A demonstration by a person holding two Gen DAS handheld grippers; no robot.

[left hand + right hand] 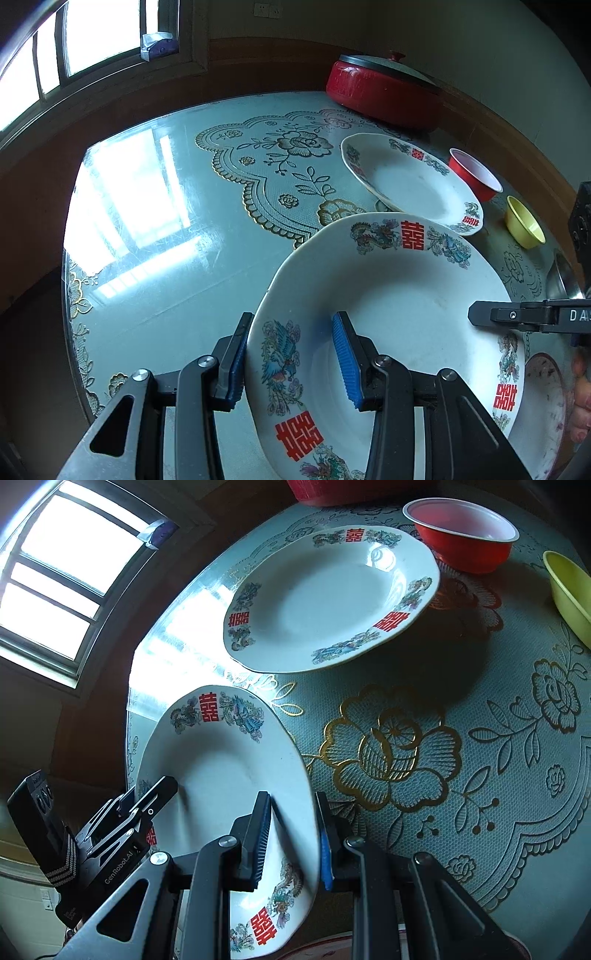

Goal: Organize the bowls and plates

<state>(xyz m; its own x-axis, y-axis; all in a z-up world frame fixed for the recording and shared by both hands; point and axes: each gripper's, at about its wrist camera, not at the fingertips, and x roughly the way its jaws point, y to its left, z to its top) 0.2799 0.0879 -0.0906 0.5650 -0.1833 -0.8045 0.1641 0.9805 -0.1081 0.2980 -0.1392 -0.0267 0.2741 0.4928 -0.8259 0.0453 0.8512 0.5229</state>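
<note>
A white plate (406, 295) with red characters and bird prints hangs tilted above the table, held from both sides. My left gripper (293, 317) is shut on its left rim, one blue pad outside and one inside the dish. My right gripper (291, 795) is shut on the opposite rim of the same plate (221, 760). The right gripper's finger shows at the right of the left wrist view. A second matching plate (406, 177) (325, 598) lies farther back, raised a little off the cloth. Behind it stand a red bowl (476, 177) (461, 535) and a yellow bowl (524, 221) (572, 590).
A red pot with a lid (384, 88) stands at the back of the round glass-topped table (166, 229). A patterned dish (546, 406) and a hand (580, 398) show at the lower right. The table's curved edge and a window lie to the left.
</note>
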